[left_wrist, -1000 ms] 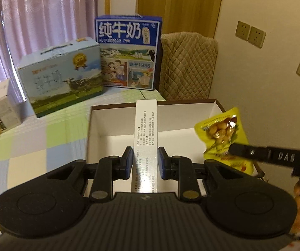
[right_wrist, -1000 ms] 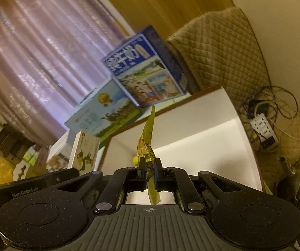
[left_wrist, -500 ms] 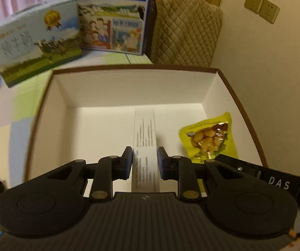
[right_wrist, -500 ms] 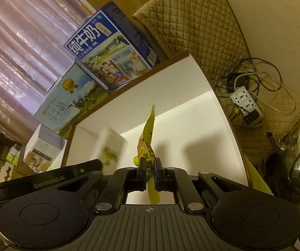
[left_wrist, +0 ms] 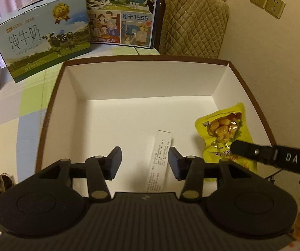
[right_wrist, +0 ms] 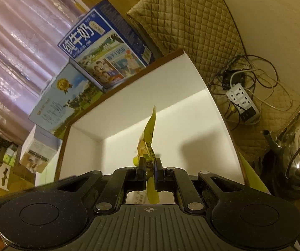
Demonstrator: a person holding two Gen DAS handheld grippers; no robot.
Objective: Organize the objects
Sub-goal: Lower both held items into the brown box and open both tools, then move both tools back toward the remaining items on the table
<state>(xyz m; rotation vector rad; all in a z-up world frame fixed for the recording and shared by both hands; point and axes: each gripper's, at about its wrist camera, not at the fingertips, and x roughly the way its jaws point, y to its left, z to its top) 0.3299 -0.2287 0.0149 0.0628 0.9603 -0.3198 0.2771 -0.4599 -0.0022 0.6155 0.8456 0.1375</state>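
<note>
L gripper [left_wrist: 144, 160] is sitting wide open over the white box [left_wrist: 141, 79], slim carton [left_wrist: 159, 159] lying loose between its fingers on the box floor. R gripper [right_wrist: 149, 172] is pinching the yellow snack pouch [right_wrist: 147, 142] at the box's right side.

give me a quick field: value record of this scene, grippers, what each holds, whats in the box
left hand-held gripper: open, holds nothing
right hand-held gripper: shut on the yellow snack packet
white carton: between the open left fingers, inside the box; resting or mid-drop, cannot tell
yellow snack packet position: over the right side of the box interior
open box: white inside, brown rim, on a checked cloth
behind box: two milk cases, quilted cover
task state: carton released, packet not yet released
</note>
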